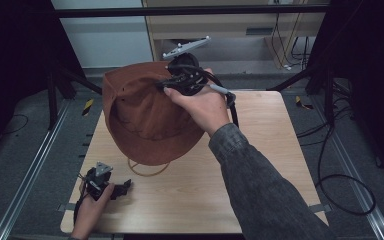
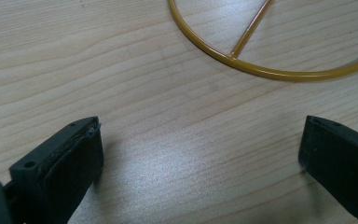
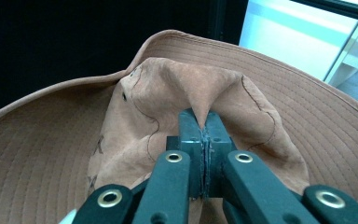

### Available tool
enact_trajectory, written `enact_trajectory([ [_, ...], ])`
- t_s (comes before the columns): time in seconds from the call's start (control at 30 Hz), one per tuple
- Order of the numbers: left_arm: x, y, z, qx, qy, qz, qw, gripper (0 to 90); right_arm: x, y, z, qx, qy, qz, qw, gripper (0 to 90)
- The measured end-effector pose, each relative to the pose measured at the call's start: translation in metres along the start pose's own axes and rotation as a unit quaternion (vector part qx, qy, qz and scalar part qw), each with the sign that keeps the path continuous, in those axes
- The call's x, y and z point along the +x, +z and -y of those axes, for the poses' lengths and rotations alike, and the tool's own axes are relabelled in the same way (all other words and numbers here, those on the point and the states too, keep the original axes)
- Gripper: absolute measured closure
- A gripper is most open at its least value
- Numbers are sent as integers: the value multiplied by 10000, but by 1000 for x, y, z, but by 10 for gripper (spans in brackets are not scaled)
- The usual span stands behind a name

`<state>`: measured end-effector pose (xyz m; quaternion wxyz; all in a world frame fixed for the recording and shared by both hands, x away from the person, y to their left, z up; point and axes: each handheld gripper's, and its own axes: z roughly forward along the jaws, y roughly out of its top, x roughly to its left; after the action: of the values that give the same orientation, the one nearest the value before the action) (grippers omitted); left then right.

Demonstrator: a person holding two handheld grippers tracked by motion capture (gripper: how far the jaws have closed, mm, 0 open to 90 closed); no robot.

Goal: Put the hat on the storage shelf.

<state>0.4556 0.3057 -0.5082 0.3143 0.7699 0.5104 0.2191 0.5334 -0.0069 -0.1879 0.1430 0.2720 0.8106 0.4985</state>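
Right gripper (image 3: 205, 128) I've clamped on the brown hat (image 1: 140, 110), pinching its creased crown into a fold; left gripper (image 2: 200, 149) rests apart.

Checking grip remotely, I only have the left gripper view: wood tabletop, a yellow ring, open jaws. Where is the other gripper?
Observer: The right gripper is lifted above the far side of the light wooden table, shut on the crown fabric of a brown suede wide-brimmed hat.
Operator: Firm pinch?
Observer: In the right gripper view a fold of the crown rises from between the closed pads.
Operator: And my yellow ring?
Observer: The thin yellow ring lies flat on the table, partly under the hanging hat.
Operator: Left gripper?
Observer: The left gripper rests open near the table's near-left corner.
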Motion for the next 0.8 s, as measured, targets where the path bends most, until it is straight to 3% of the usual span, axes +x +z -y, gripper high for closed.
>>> enact_trajectory([
  [0.8,0,0,0,9,11,9,10000,0,12,29,-1,182,-65,-159,9997,893],
])
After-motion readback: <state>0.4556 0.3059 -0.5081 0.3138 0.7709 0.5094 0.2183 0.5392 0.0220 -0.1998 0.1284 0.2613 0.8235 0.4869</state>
